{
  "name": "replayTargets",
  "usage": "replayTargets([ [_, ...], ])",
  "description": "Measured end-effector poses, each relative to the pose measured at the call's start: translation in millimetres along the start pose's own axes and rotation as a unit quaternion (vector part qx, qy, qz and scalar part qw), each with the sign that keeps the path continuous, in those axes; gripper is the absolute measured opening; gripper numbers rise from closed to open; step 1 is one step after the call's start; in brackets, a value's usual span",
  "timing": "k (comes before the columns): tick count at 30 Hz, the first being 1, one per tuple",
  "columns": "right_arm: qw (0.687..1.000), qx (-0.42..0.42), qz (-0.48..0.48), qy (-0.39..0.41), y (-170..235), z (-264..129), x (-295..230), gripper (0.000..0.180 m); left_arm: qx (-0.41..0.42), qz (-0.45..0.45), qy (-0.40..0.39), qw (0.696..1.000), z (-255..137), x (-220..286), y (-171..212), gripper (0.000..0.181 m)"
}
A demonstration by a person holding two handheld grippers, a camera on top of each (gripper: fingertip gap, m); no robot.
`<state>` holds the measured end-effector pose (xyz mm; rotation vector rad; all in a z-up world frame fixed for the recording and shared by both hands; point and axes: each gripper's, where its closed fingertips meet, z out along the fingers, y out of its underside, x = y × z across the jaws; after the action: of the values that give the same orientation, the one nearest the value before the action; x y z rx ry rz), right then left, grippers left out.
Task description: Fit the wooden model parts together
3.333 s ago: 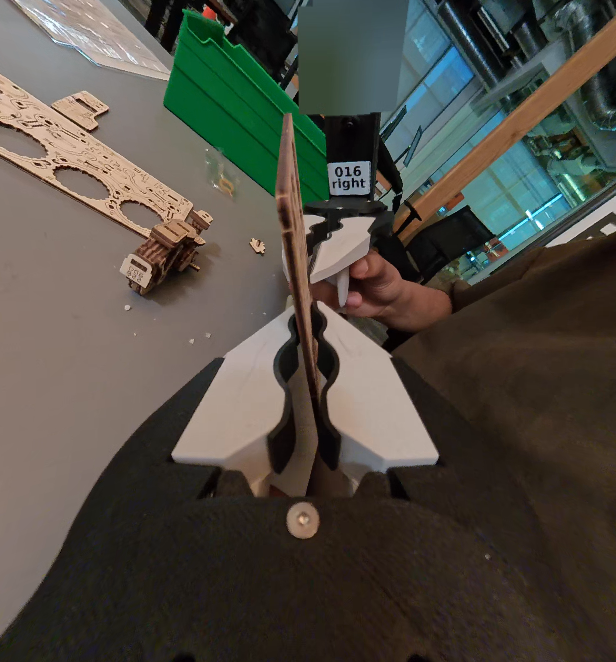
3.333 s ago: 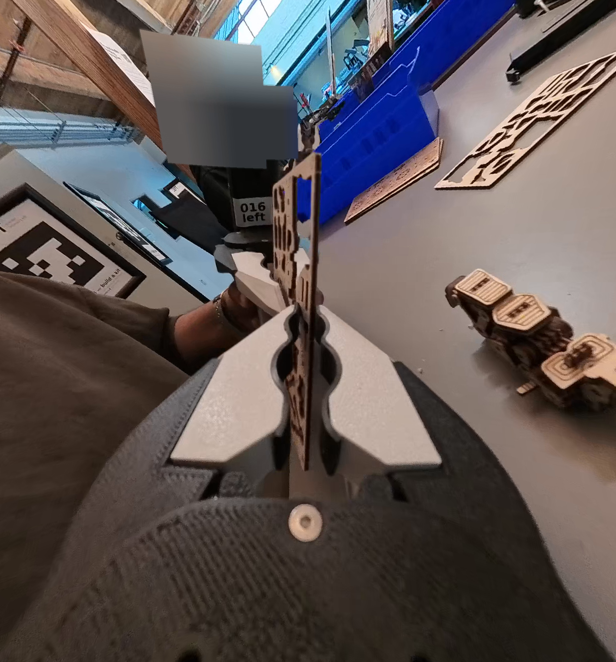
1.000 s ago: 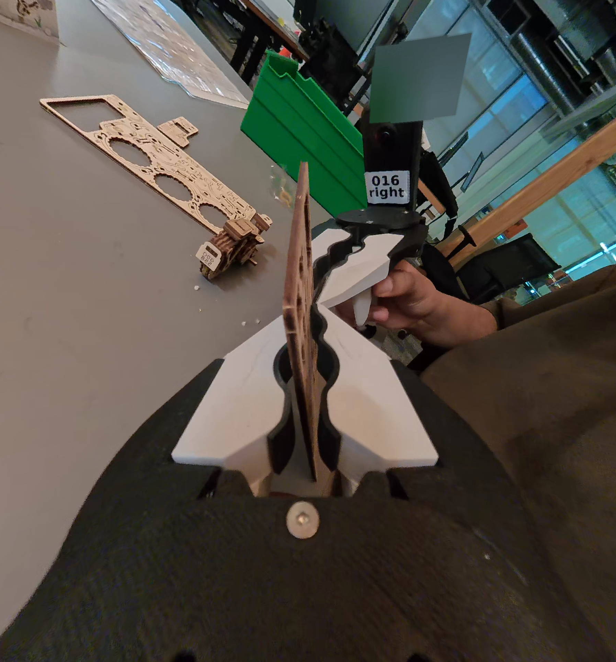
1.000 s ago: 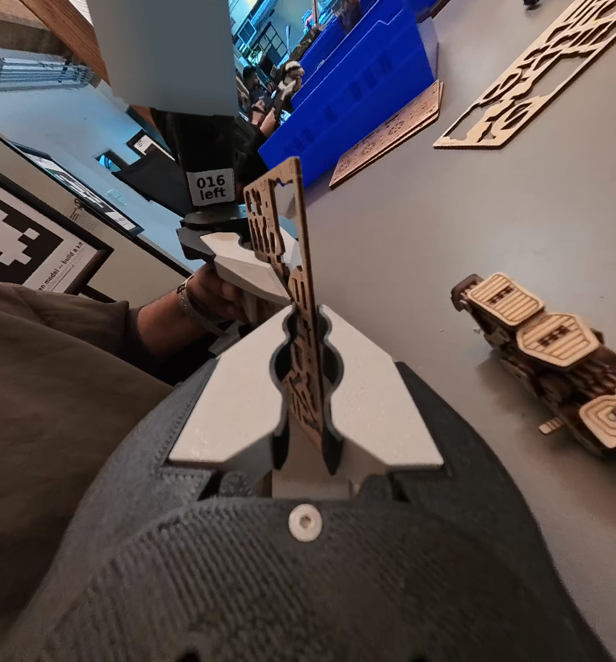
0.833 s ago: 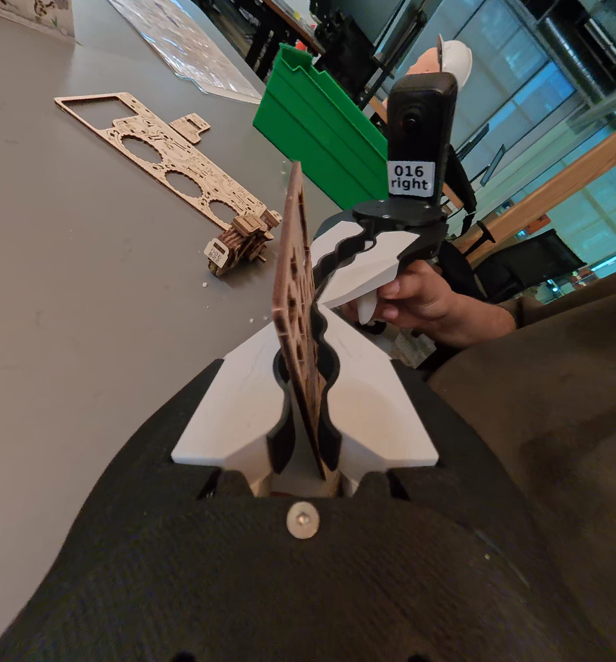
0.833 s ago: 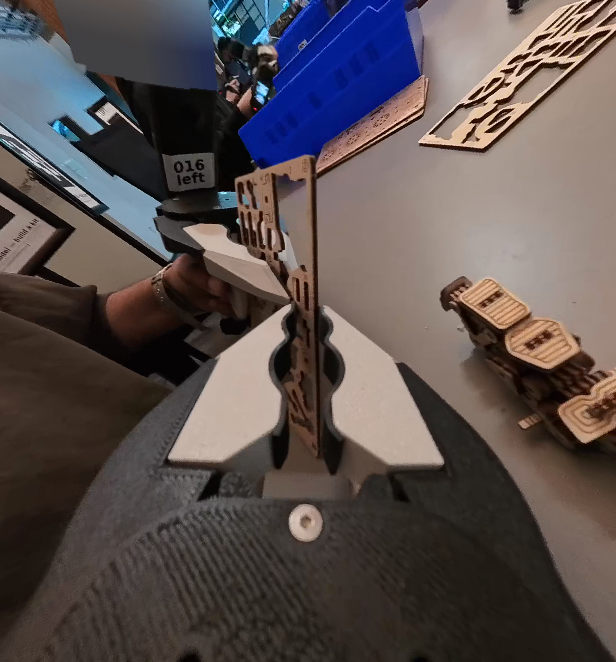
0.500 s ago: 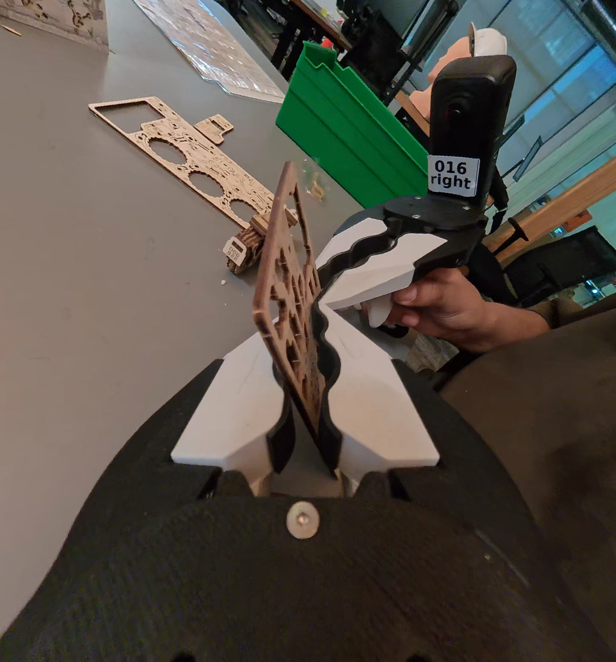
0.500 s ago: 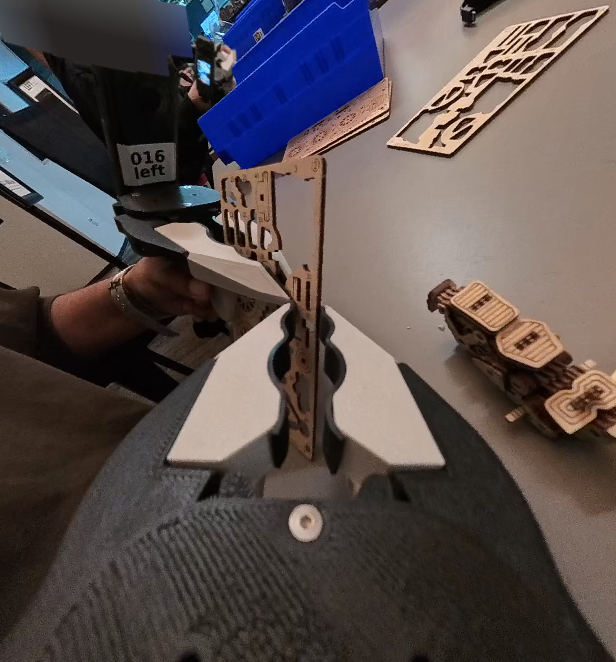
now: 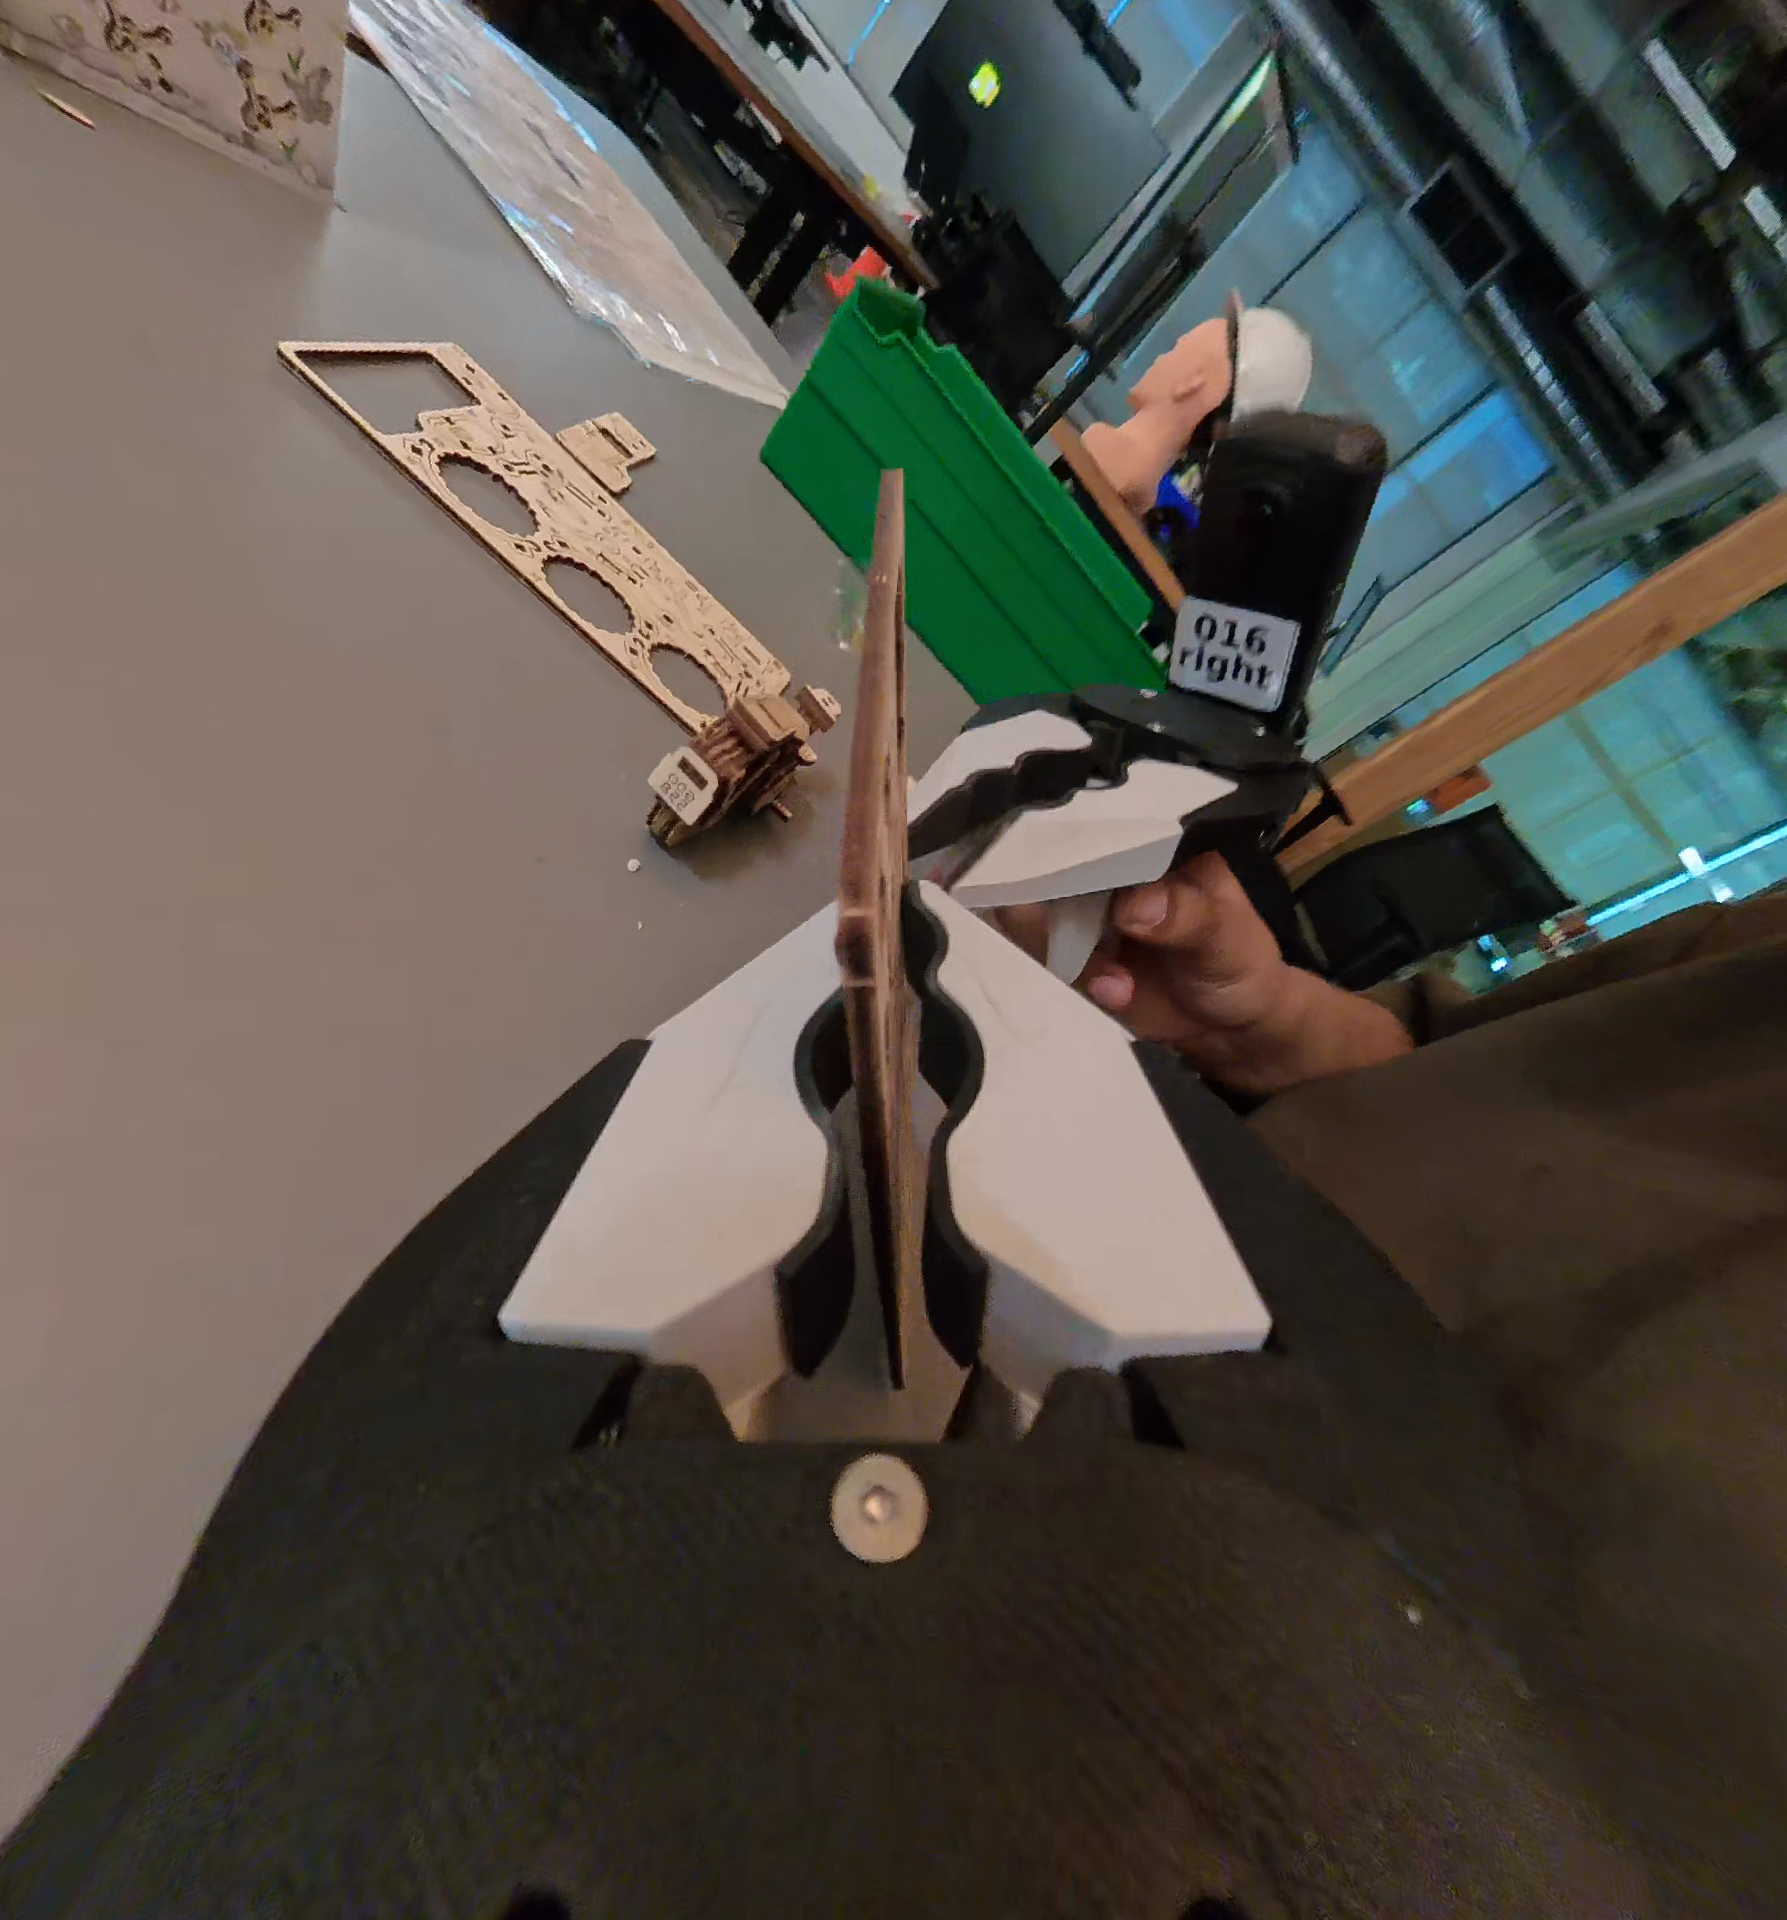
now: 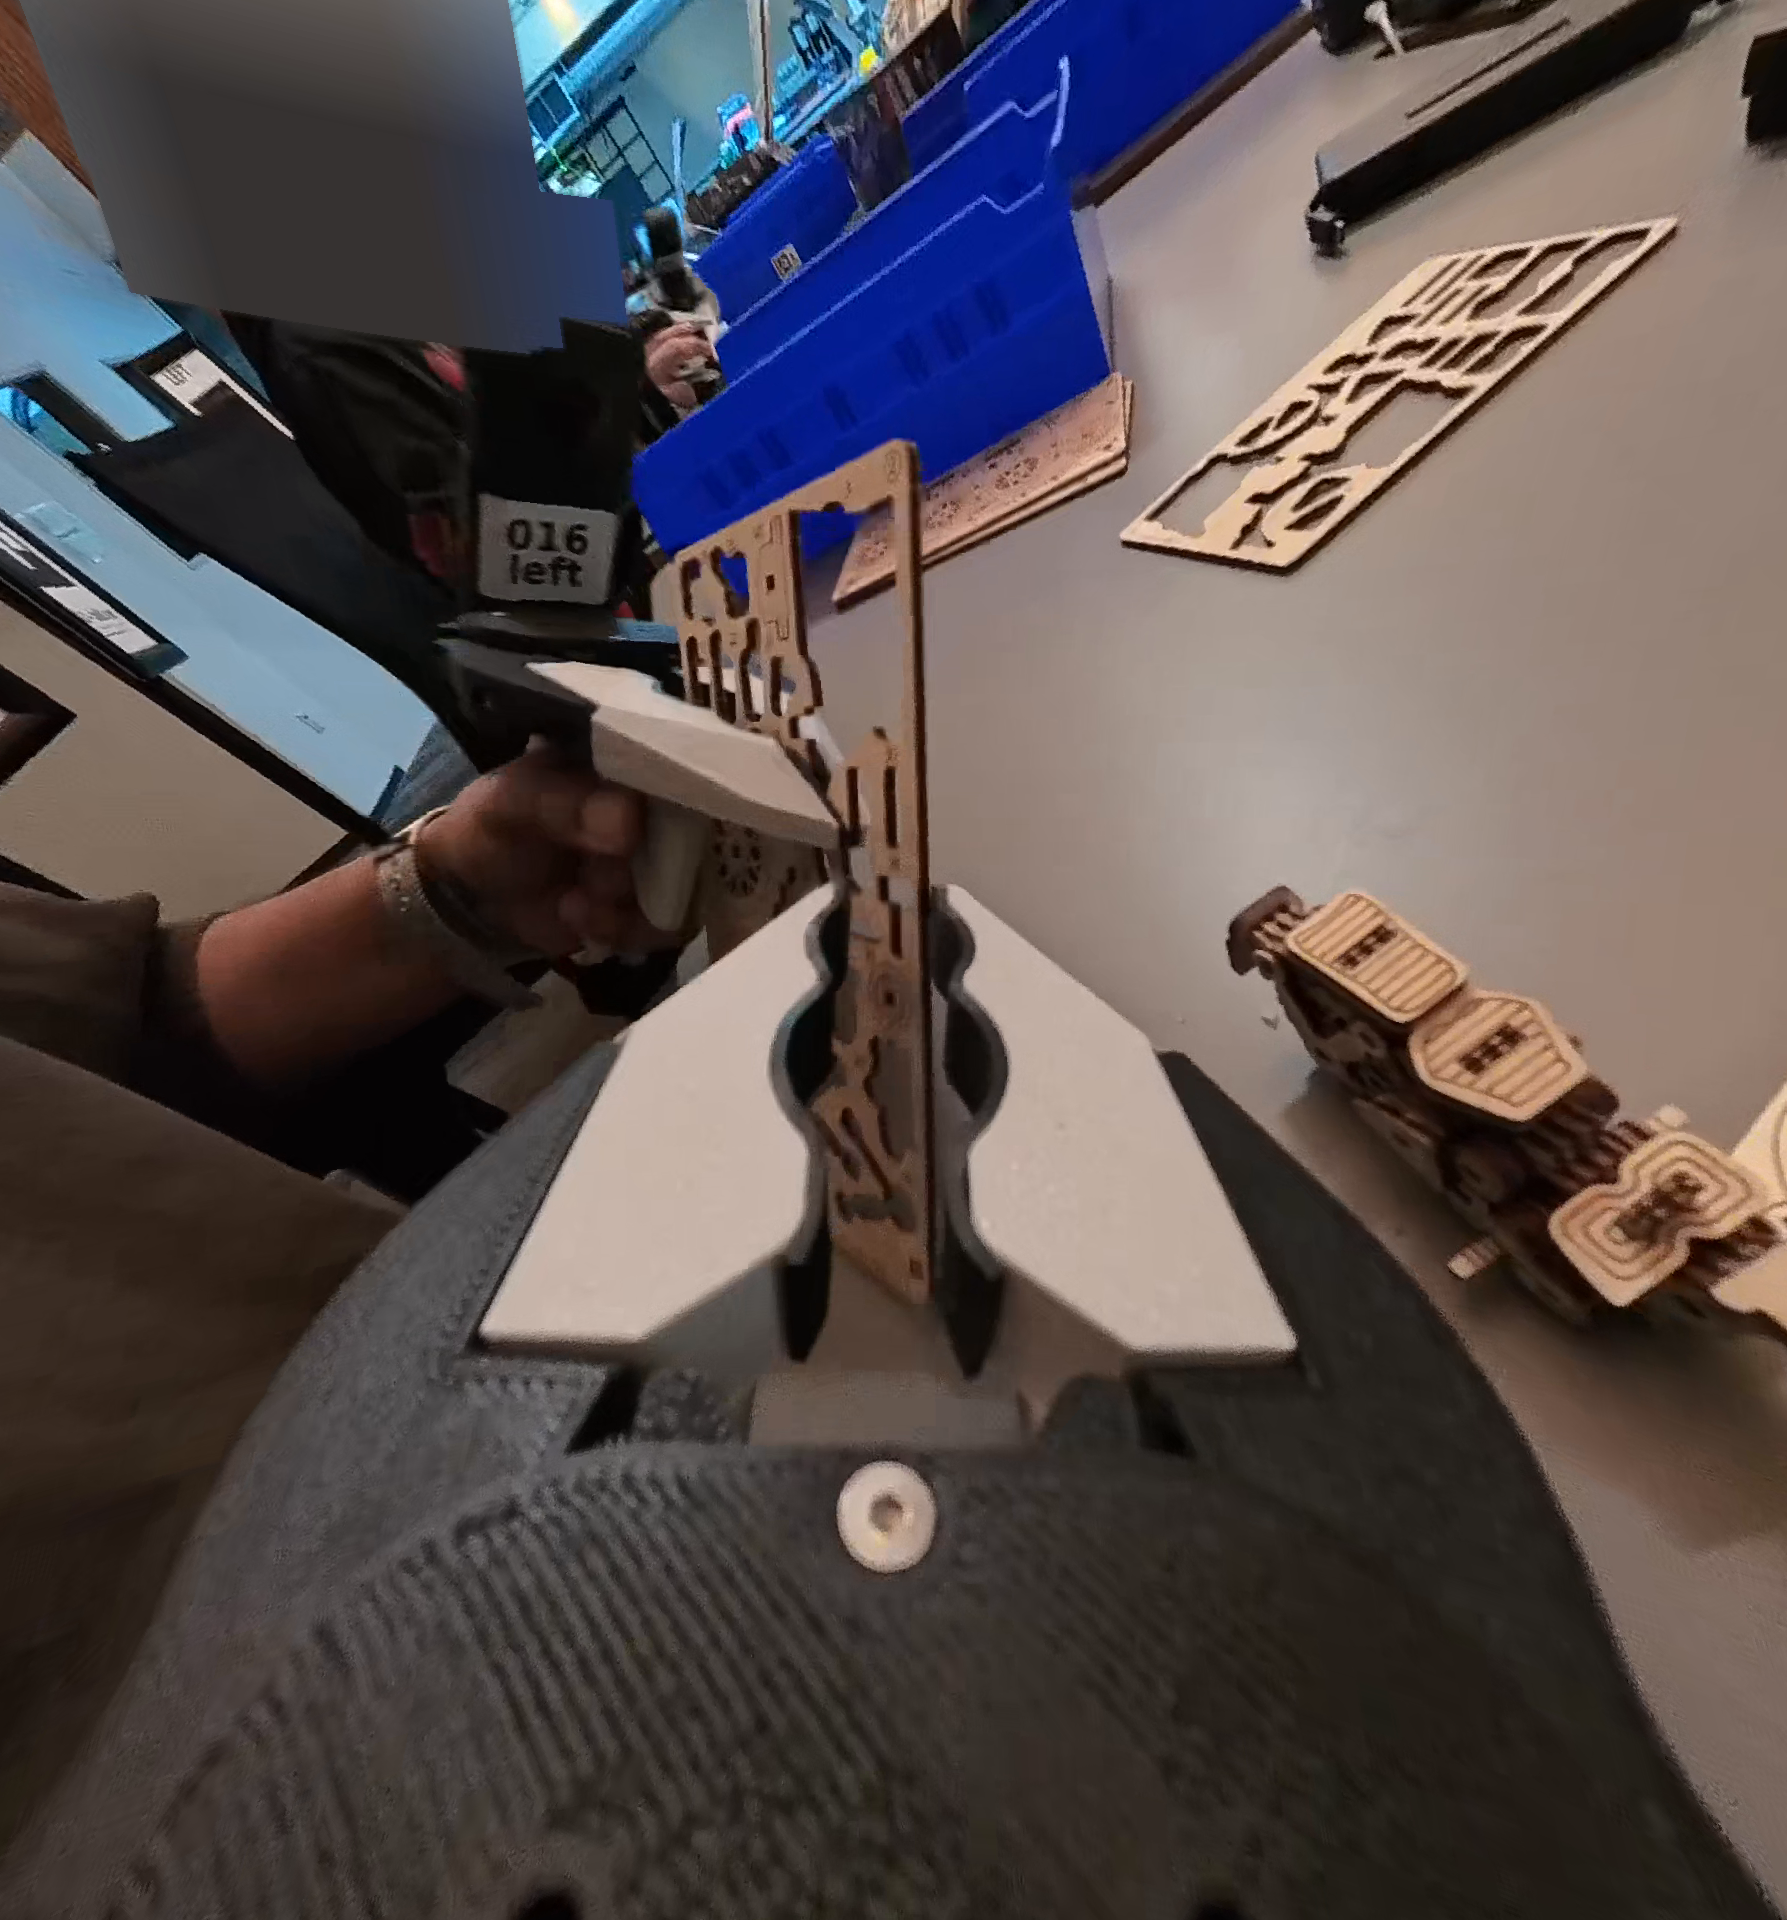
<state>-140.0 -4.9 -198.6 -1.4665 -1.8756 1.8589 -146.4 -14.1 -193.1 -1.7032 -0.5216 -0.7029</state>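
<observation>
Right wrist view shows you the state of play best: both tongs are pinched onto the same wooden parts sheet (image 10: 884,790), held upright in the air above the grey table (image 10: 1388,727). Your right tongs (image 10: 884,935) are closed to the thickness of the sheet, gripping its lower end, and your left tongs (image 10: 837,821) come in from the side and bite its inner edge just above them, where the cut-outs are.

In the left wrist view, the left tongs (image 9: 884,925) are likewise narrowed to a slit with the sheet (image 9: 878,790) edge-on between them, and the right tongs (image 9: 930,821) close beside it.

The step in hand looks like freeing a part from this sheet, so keep the right grip as the anchor on the solid frame strip and let the left do the working. Twist gently about the sheet's own plane instead of bending it across (thin ply of this kind probably snaps along the cut lines). Keep the two grips close together, so the force lands on the small tabs and not on the long frame.

The half-built wooden model (image 10: 1471,1091) lies on the table well to the right of your tongs; a spent sheet (image 10: 1388,395) lies farther off, near the blue bin (image 10: 889,343). Work over the table, so a freed part drops somewhere you can find it.
</observation>
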Motion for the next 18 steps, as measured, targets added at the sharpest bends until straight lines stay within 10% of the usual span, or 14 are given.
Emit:
replayTargets([
  [10,1.000,0.001,-0.020,-0.008,3,-3,-11,0.024,-0.040,-0.029,-0.112,0.993,-31,-62,-14,0.004],
  [18,0.998,-0.027,-0.047,-0.012,19,3,-23,0.026,-0.089,0.006,-0.225,0.970,-23,-101,-7,0.061],
])
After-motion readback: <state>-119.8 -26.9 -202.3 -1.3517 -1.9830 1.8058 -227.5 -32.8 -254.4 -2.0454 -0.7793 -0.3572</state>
